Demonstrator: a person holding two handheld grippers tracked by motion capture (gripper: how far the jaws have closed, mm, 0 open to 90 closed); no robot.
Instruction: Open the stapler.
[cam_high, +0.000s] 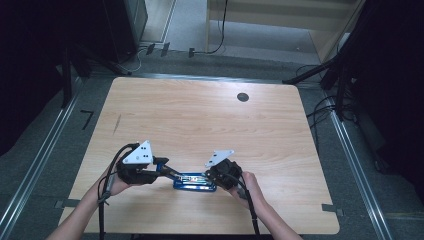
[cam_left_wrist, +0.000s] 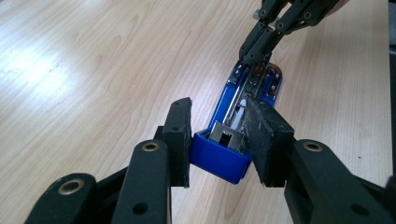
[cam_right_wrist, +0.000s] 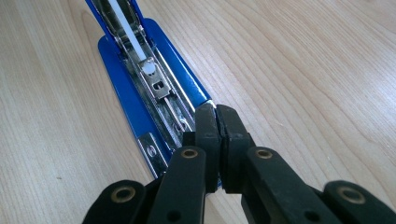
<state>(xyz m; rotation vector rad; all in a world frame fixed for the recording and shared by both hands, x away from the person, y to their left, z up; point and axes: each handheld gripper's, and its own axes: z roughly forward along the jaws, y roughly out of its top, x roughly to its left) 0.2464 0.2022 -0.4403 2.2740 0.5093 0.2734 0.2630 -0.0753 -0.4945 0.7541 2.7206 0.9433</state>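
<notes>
A blue stapler (cam_left_wrist: 219, 161), opened flat with its metal staple channel exposed, lies on the wooden table (cam_high: 200, 115). The left gripper (cam_left_wrist: 218, 144) clamps the stapler's blue front end between its pads. At the far end, the right gripper (cam_right_wrist: 217, 128), jaws pressed together, presses its tips onto the rear hinge.

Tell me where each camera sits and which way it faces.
High view: above the person's side, looking forward and down on the table; forearms, hands, both grippers show.
Left gripper view: rides the left gripper, looking along its jaws, which clamp the stapler; the right gripper is beyond.
Right gripper view: rides the right gripper, jaws shut, at the stapler's metal end.
All share the blue stapler and wooden tabletop.
</notes>
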